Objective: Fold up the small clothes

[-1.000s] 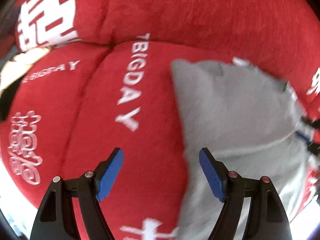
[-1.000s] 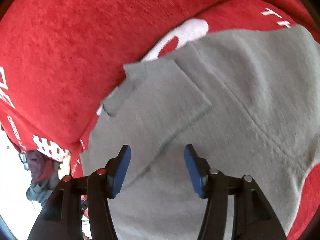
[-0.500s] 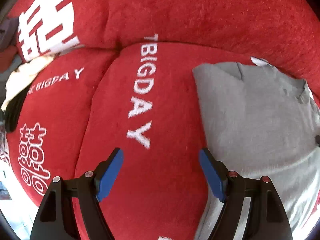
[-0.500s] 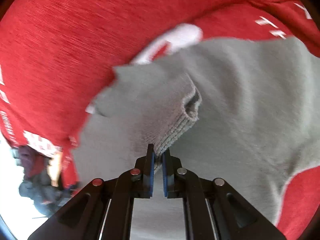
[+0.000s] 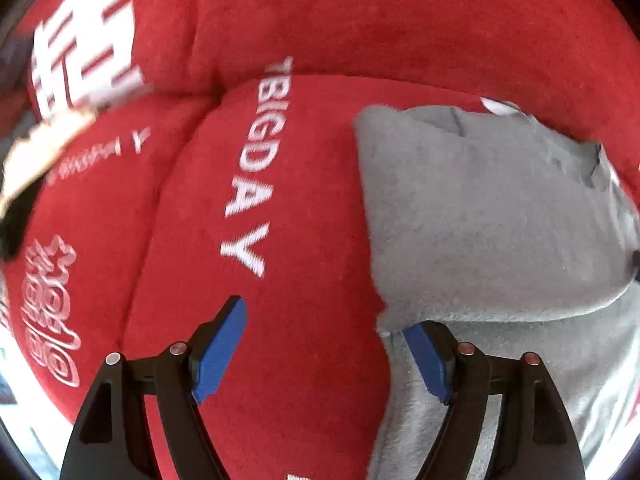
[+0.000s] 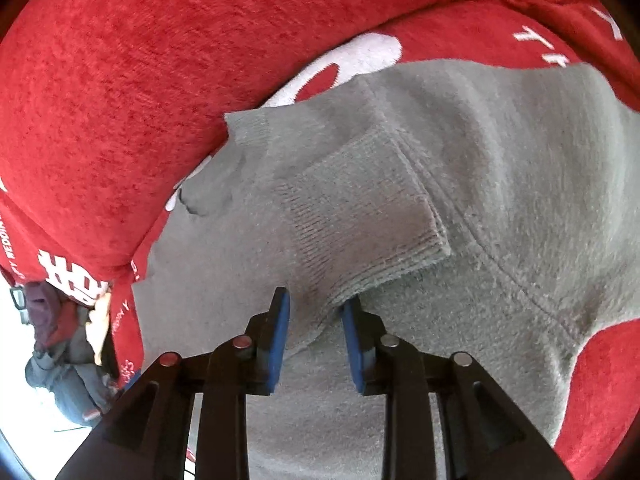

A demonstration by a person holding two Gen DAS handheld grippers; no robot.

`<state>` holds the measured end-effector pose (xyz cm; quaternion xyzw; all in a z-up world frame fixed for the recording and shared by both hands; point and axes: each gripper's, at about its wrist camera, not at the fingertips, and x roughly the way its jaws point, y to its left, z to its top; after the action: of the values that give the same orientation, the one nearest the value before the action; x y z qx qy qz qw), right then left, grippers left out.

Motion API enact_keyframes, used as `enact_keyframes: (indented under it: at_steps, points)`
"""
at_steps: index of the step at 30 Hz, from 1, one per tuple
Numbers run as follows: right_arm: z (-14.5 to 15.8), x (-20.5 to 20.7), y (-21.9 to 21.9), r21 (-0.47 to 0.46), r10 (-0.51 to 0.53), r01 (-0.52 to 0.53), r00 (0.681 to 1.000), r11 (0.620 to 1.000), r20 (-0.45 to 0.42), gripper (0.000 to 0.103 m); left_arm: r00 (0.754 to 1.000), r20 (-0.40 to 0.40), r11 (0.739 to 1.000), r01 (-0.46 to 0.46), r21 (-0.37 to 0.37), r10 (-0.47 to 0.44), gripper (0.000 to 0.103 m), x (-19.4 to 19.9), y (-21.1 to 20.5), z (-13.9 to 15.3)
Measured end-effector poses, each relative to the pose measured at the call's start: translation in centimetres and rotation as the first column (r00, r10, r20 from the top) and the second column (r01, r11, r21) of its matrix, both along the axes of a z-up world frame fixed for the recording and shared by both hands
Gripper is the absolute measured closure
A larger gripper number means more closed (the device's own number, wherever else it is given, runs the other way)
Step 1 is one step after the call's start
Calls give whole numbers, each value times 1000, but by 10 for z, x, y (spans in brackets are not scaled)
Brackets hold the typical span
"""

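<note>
A small grey knit garment (image 5: pixel 492 220) lies on a red plush sofa cover (image 5: pixel 304 336). My left gripper (image 5: pixel 326 342) is open and empty, low over the red cover, its right finger at the garment's left edge. In the right wrist view the garment (image 6: pixel 520 184) has a sleeve with a ribbed cuff (image 6: pixel 360 232) folded across its body. My right gripper (image 6: pixel 316 324) is partly open just below the cuff, with a fold of the grey fabric between its jaws.
The red cover carries white lettering (image 5: pixel 256 168) and the sofa back (image 5: pixel 360 20) rises behind. A pile of dark clothes (image 6: pixel 68 364) lies off the sofa's left edge in the right wrist view.
My right gripper closed on the cuff, carried it over the garment's body, then opened again. My left gripper stayed open and shifted slightly toward the garment's edge.
</note>
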<state>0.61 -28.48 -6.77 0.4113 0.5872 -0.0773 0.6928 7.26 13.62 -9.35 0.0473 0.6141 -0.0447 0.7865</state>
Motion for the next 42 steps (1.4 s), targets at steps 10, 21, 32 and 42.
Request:
enact_keyframes:
  at_steps: [10,21,32,42]
  points:
    - [11,-20,12,-2,16,-16,1000,1000,0,73,999,-25,997,24,-79,-26,22,-5,27,34]
    - [14,-1,35,42,105,-108,993,993,55,73,992,-122,976,15,-218,-43,64,88,-31,-13]
    - [-3,-1,26,51,110,-110,994,993,10,73,1000,-30,988,-10,-153,6,93,80,-19,-7]
    - [17,-9,34,36,142,-143,989,989,35,73,999,21,998,30,-46,-29,93,29,-37,30]
